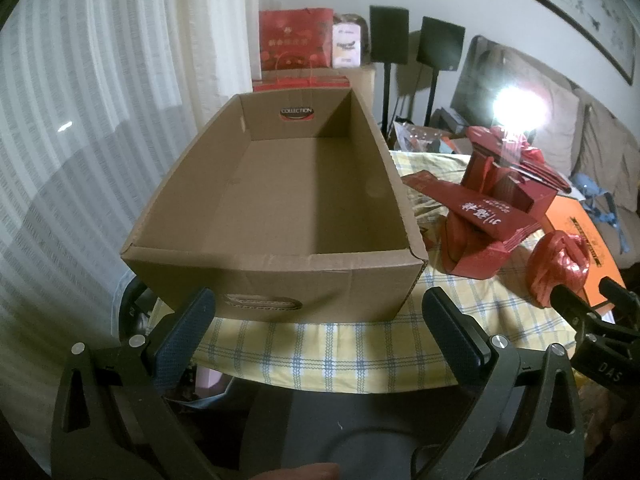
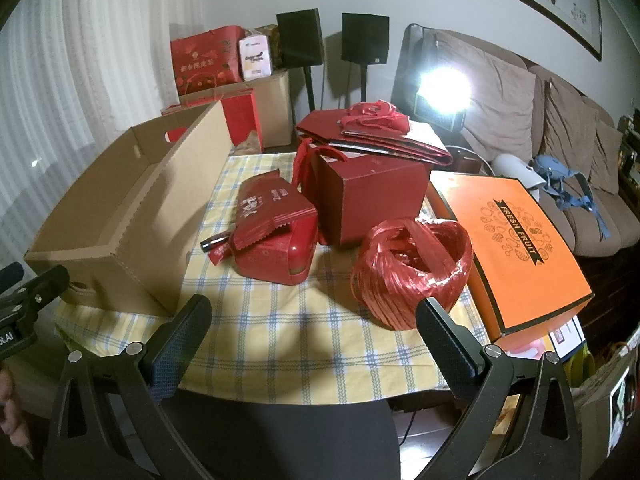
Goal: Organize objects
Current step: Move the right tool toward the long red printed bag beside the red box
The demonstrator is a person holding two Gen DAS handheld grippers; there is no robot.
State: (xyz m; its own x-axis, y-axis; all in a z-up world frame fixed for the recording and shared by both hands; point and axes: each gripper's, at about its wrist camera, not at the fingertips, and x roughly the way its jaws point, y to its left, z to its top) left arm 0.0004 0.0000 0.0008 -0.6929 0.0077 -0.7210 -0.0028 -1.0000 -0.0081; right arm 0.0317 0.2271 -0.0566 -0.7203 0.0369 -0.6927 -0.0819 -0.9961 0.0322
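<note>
An open, empty cardboard box (image 1: 280, 184) stands on the checked tablecloth (image 1: 320, 352), right in front of my left gripper (image 1: 320, 312), which is open and empty. In the right wrist view the box (image 2: 120, 216) is at the left. My right gripper (image 2: 314, 322) is open and empty, just short of a roll of red plastic twine (image 2: 412, 264). Behind it lie a red tin with red envelopes on top (image 2: 272, 240), a small pen-like object (image 2: 214, 242) and a red gift box (image 2: 368, 196). The twine roll (image 1: 556, 268) and the right gripper also show in the left wrist view.
An orange "Fresh Fruit" box (image 2: 516, 244) lies at the table's right edge. Folded red bags (image 2: 372, 136) are piled behind the gift box. A bright lamp (image 2: 440, 88), two speakers on stands (image 2: 364, 44), a sofa (image 2: 560, 140) and stacked boxes (image 2: 224, 80) stand beyond the table.
</note>
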